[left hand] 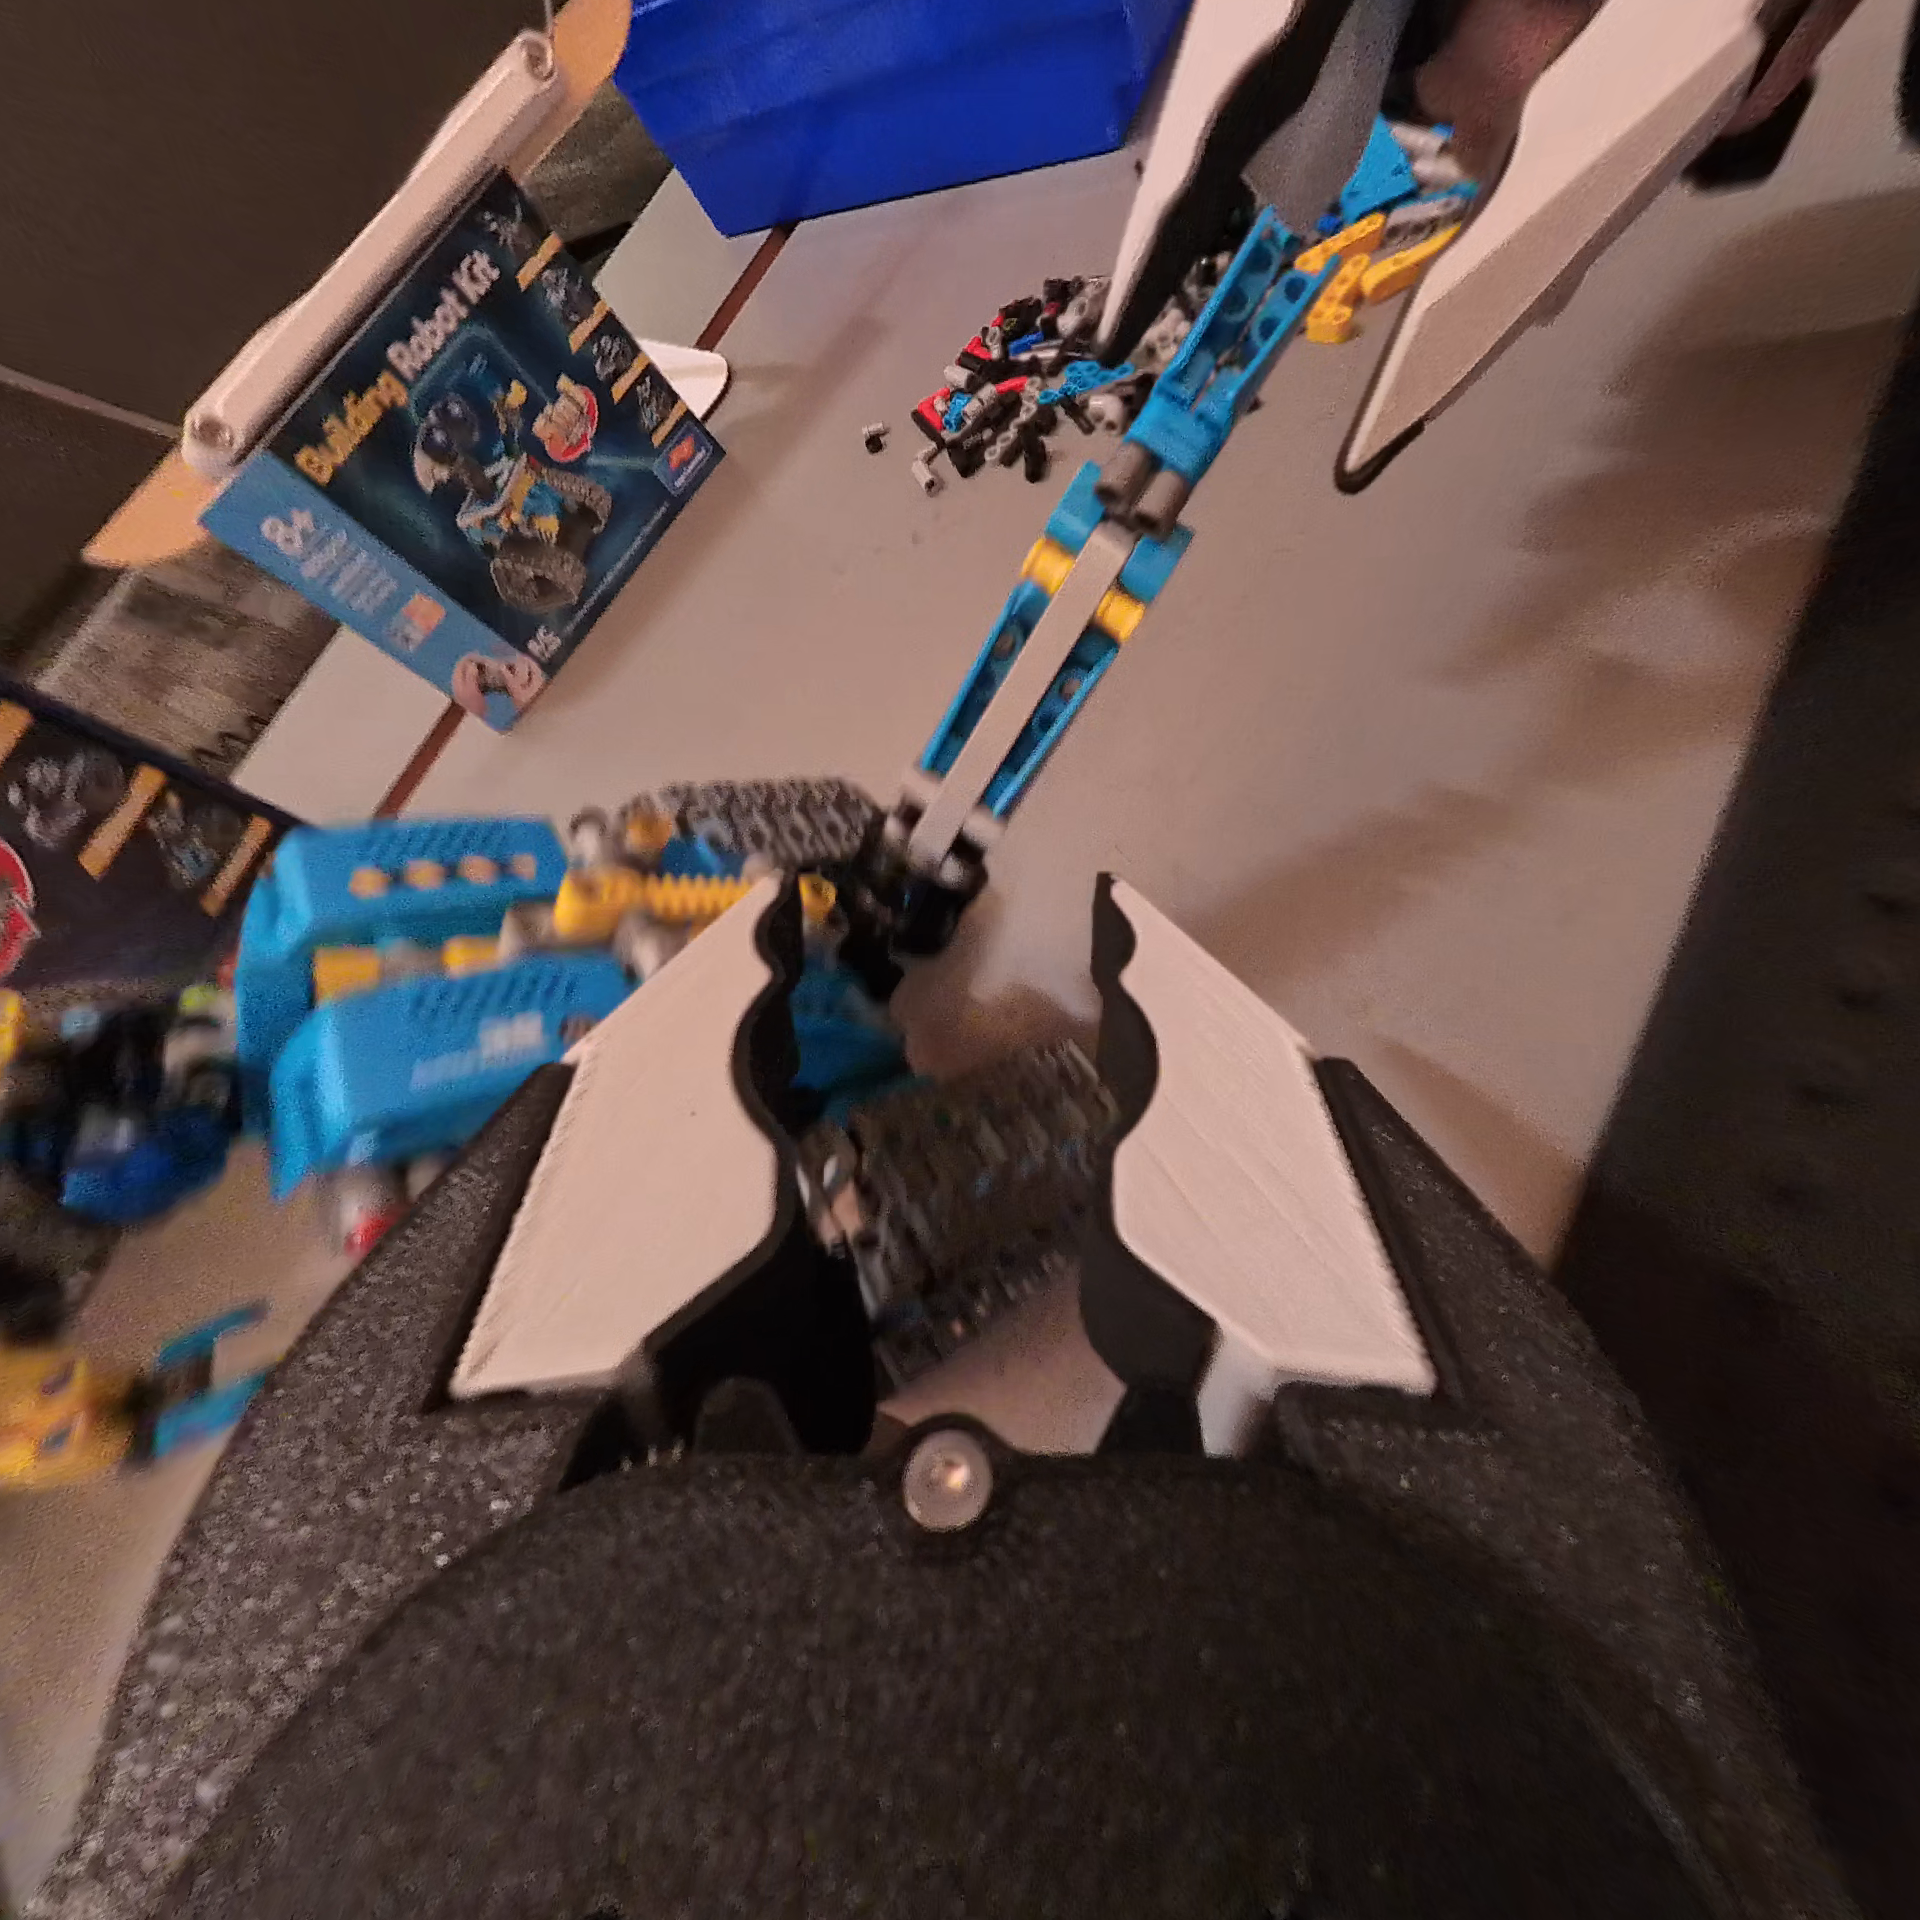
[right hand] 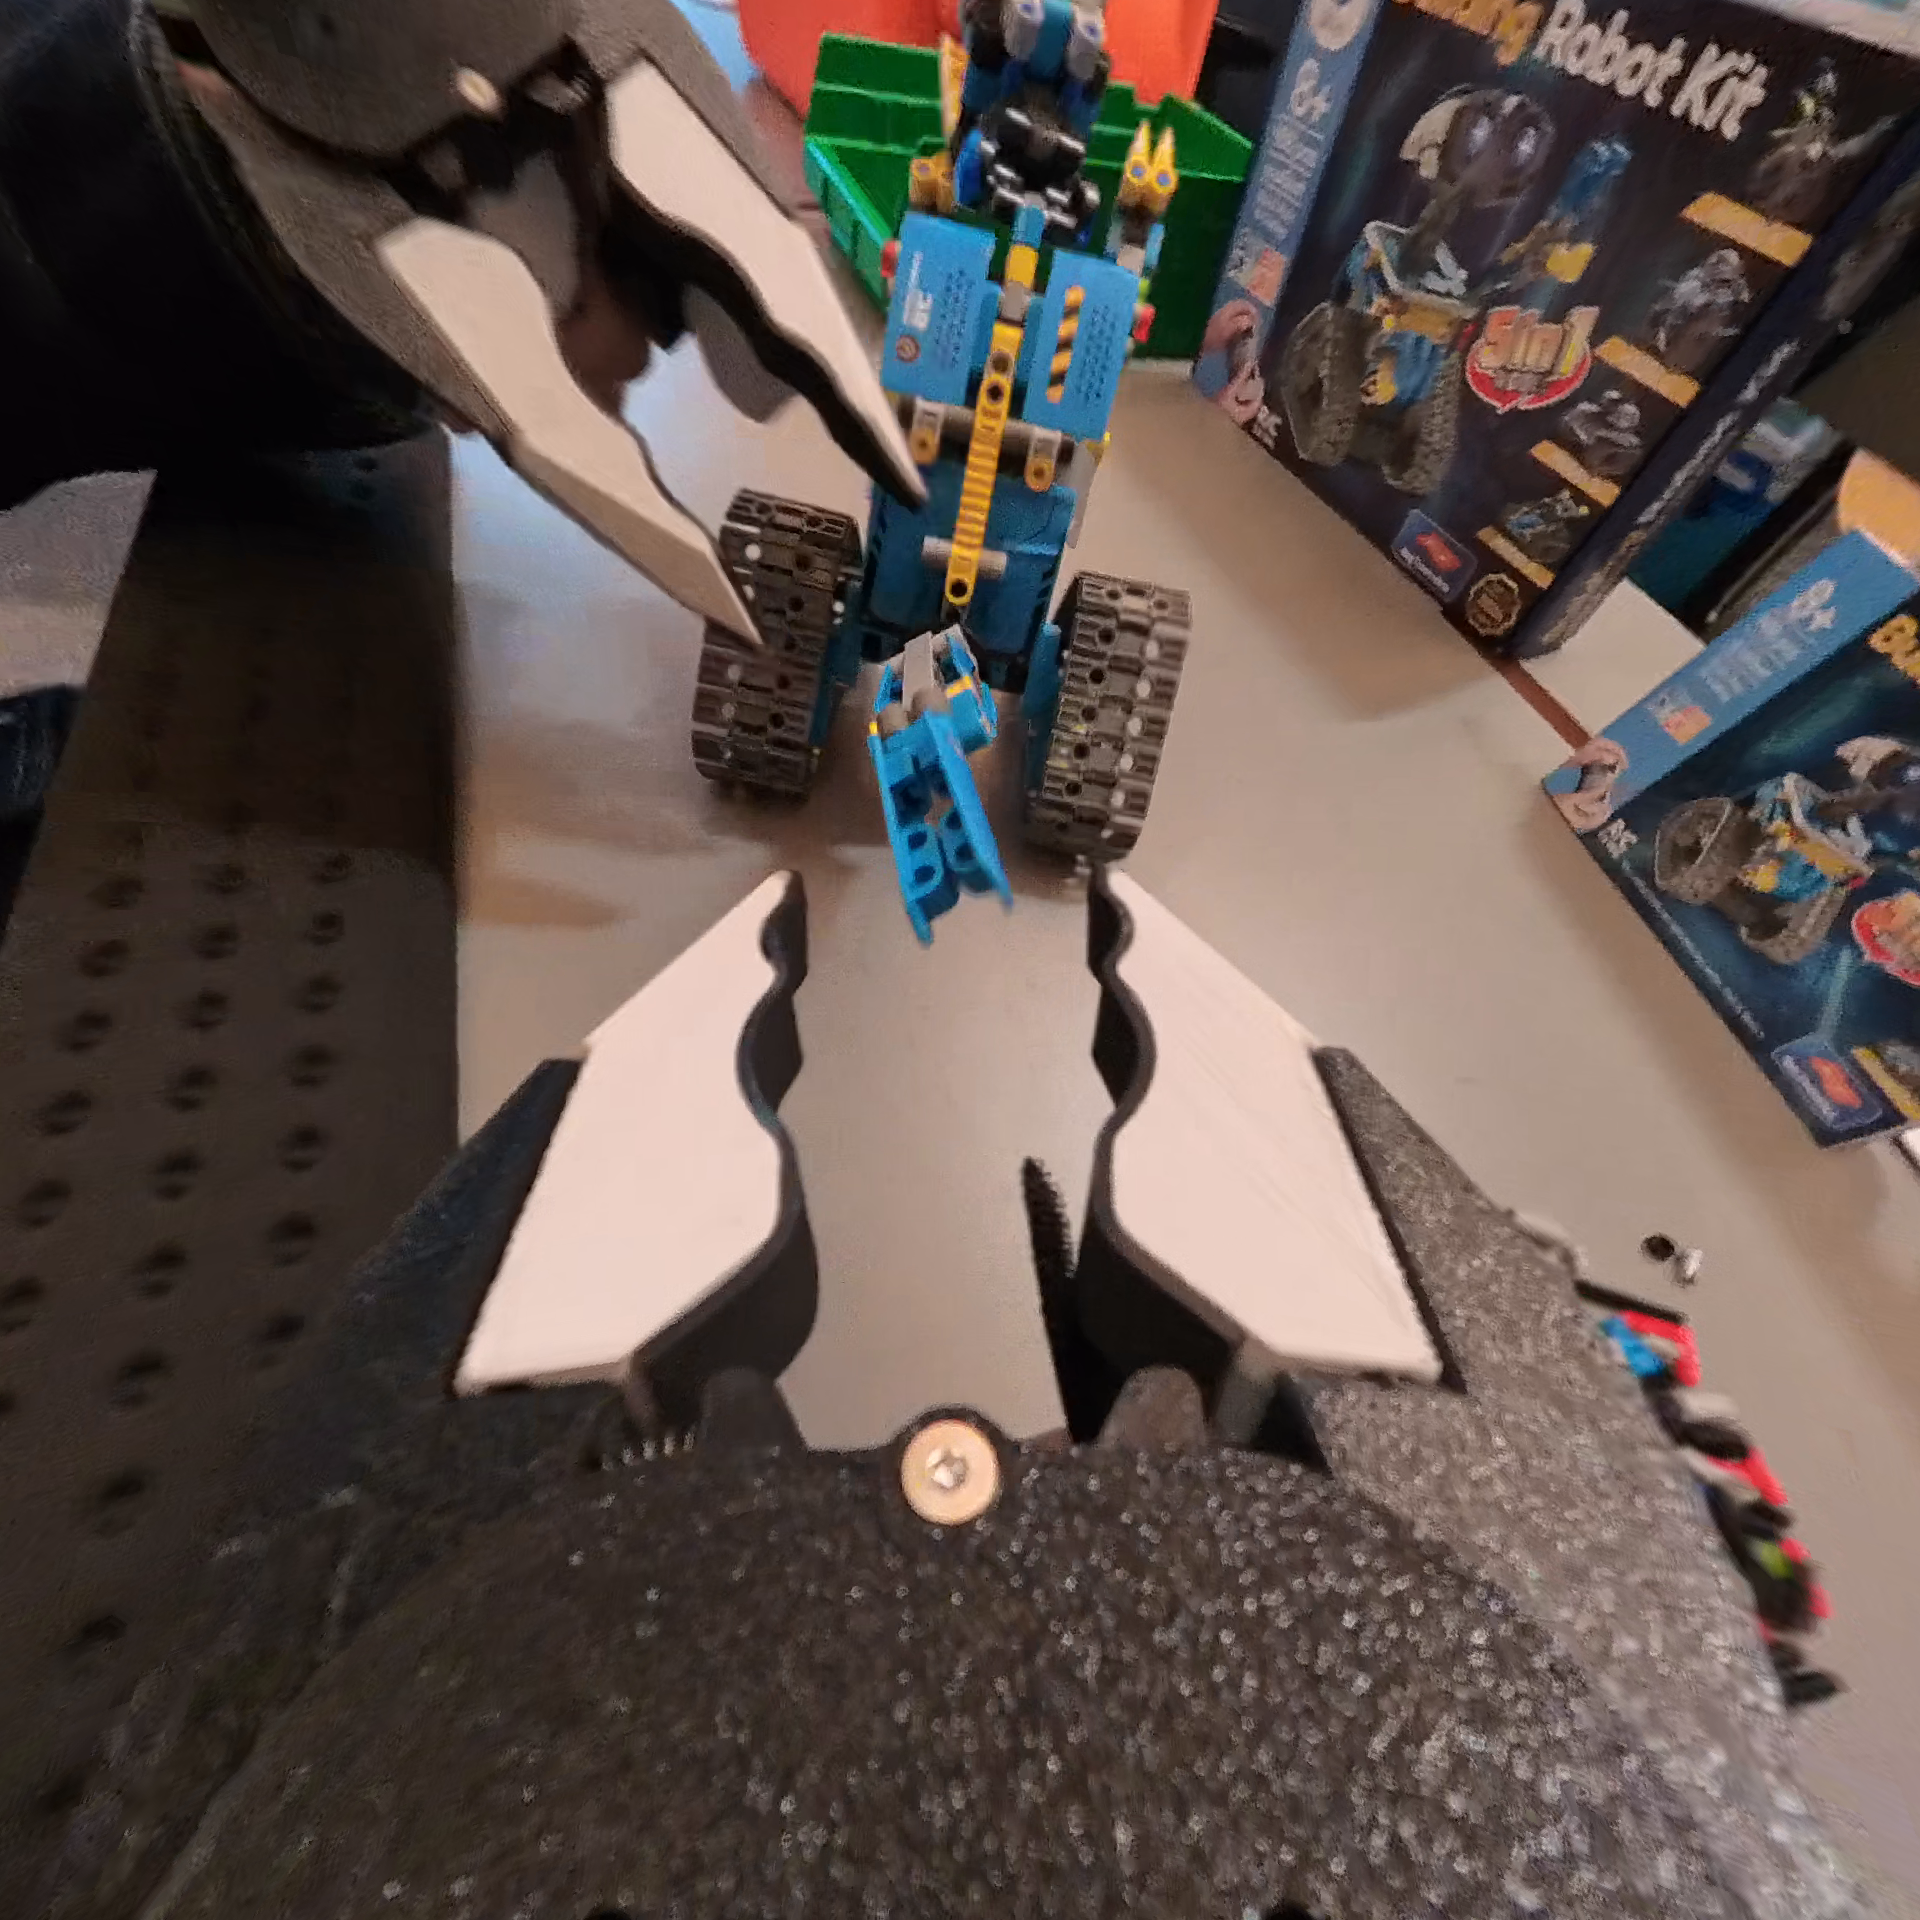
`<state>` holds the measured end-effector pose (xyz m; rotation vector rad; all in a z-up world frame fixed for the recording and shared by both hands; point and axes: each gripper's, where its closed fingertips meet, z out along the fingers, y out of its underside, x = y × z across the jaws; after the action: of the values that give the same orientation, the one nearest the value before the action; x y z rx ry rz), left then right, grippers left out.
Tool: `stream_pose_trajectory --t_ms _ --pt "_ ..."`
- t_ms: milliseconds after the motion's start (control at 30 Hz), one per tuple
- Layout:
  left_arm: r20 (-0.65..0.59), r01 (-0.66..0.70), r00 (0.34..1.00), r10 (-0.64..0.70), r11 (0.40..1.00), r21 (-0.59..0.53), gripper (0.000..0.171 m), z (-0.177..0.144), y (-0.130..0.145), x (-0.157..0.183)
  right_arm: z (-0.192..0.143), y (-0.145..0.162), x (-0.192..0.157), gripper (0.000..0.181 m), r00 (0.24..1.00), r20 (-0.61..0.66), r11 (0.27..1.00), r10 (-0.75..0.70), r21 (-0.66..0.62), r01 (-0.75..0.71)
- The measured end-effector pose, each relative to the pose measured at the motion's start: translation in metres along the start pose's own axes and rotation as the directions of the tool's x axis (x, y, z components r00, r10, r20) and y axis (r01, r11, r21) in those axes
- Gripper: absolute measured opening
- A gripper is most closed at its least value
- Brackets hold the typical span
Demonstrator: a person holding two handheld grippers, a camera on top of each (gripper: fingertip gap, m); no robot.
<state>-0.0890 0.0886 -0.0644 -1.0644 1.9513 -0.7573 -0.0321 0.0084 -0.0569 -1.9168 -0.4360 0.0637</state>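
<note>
A blue brick-built robot point(right hand: 977, 520) with black tracks stands on the pale table point(right hand: 1299, 935). Its long blue and grey arm point(left hand: 1049, 644) reaches forward and ends in a blue claw point(right hand: 935, 810). My left gripper point(left hand: 943, 888) is open, with its fingers on either side of one track point(left hand: 977, 1184). It also shows in the right wrist view point(right hand: 836, 566), straddling that track point(right hand: 779, 644). My right gripper point(right hand: 945, 883) is open and empty, with the claw just ahead of its fingertips. It also shows in the left wrist view point(left hand: 1236, 405), with its fingers beside the arm's far end.
A pile of small loose parts point(left hand: 1029, 374) lies beside the arm, and more lie at my right point(right hand: 1714, 1455). Kit boxes point(right hand: 1538, 312) point(right hand: 1787, 831) stand to the right. A green bin point(right hand: 1174, 156) is behind the robot, a blue bin point(left hand: 883, 94) at the back. A dark perforated surface point(right hand: 208, 1039) borders the table.
</note>
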Motion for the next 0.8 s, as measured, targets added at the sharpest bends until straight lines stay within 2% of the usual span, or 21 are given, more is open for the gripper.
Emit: stream_pose_trajectory --t_ms 100,200,300,367,400,467,600,700,800 --pt "-0.030 0.116 0.993 -0.113 0.989 0.096 0.044 -0.029 0.006 -0.004 0.017 0.022 -0.001 0.056 0.998 -0.018 0.998 0.052 0.045 -0.052" --pt "0.020 0.264 0.963 -0.269 0.956 0.130 0.045 -0.039 0.019 -0.024 0.042 0.016 0.000 0.055 0.998 -0.068 0.995 -0.009 0.100 0.016" --pt "0.109 0.380 0.910 -0.400 0.910 0.168 0.058 -0.035 0.028 -0.040 0.065 -0.007 -0.002 0.048 0.995 -0.065 0.983 -0.075 0.165 0.085" --pt "0.142 0.454 0.863 -0.485 0.867 0.204 0.056 -0.029 0.026 -0.050 0.081 -0.016 -0.002 0.047 0.993 -0.051 0.976 -0.105 0.185 0.113" --pt "0.159 0.493 0.835 -0.527 0.844 0.211 0.061 -0.026 0.026 -0.056 0.088 -0.019 -0.004 0.043 0.992 -0.036 0.973 -0.121 0.195 0.125" --pt "0.223 0.568 0.765 -0.604 0.796 0.209 0.085 -0.019 0.033 -0.071 0.094 -0.027 -0.007 0.034 0.986 -0.037 0.961 -0.162 0.220 0.166" --pt "0.211 0.684 0.666 -0.715 0.699 0.210 0.095 -0.003 0.042 -0.080 0.098 -0.032 -0.006 0.025 0.961 -0.113 0.940 -0.254 0.206 0.273" --pt "0.127 0.734 0.645 -0.753 0.657 0.172 0.094 0.017 0.043 -0.082 0.100 -0.030 -0.006 0.025 0.953 -0.128 0.939 -0.275 0.174 0.295" --pt "0.094 0.697 0.691 -0.717 0.695 0.176 0.083 0.025 0.038 -0.080 0.098 -0.028 -0.003 0.025 0.947 -0.162 0.945 -0.278 0.128 0.300"
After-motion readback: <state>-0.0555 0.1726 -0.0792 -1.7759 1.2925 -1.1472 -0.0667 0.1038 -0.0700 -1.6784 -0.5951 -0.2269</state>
